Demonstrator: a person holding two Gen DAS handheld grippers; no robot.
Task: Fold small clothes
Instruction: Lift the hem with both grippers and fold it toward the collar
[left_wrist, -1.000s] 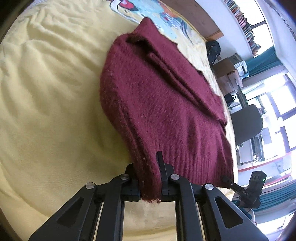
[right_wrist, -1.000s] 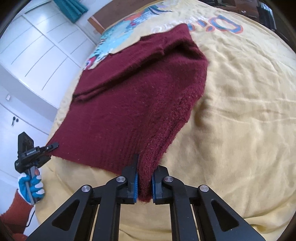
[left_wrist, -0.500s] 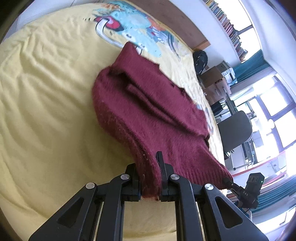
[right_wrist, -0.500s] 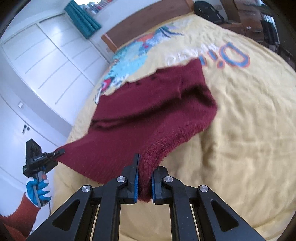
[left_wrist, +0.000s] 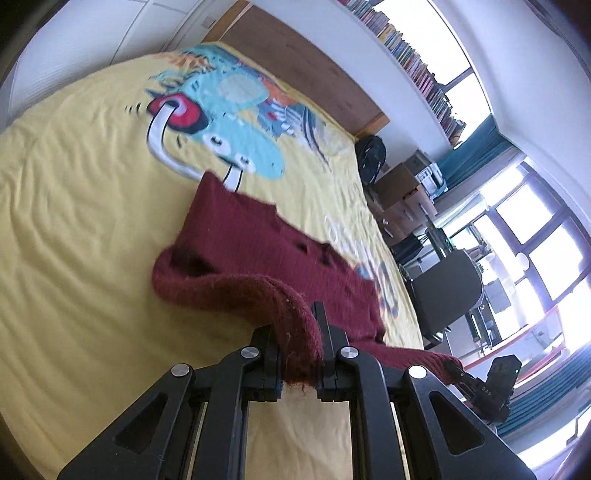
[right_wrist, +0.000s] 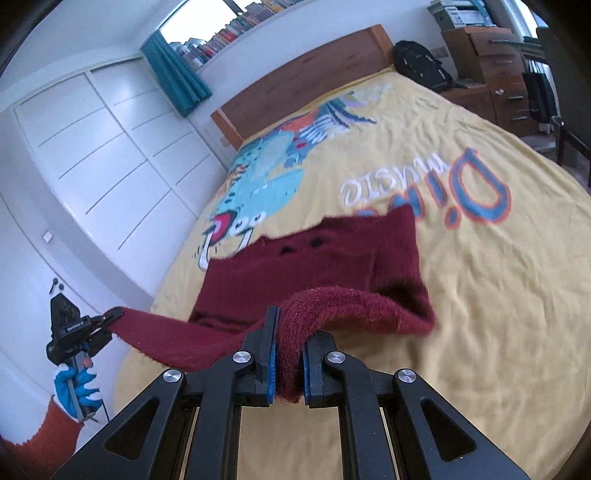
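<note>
On the bed (right_wrist: 498, 295), over a yellow cover (left_wrist: 74, 229) printed with a cartoon figure and coloured lettering, lies a dark red knitted sweater (left_wrist: 258, 236). Its far part rests flat on the cover; its near hem is raised off the bed and hangs between the two claws.

Left claw (left_wrist: 301, 363): pressed together on one corner of the hem. The knit bunches in a thick roll between the fingers and a short frayed end sticks out below them. From this claw the fabric curves away and down to a fold on the cover.

Right claw (right_wrist: 288, 363): pressed together on the opposite corner of the hem, the fabric pinched between blue pads (right_wrist: 272, 365). The knit arches up from the claw and drops to the bed on the right of that view.

In the right wrist view, the left claw (right_wrist: 110, 317) shows at the picture's left edge, gripping the far end of the lifted hem, with a blue-gloved hand (right_wrist: 75, 391) and an orange sleeve (right_wrist: 40, 439) below it. In the left wrist view, the right claw (left_wrist: 456, 369) shows at lower right, holding the other end of the same edge. The hem sags slightly between the two.

A wooden headboard (right_wrist: 303, 85), white wardrobe doors (right_wrist: 92, 147) and a black backpack (right_wrist: 421, 68) stand beyond the bed.
</note>
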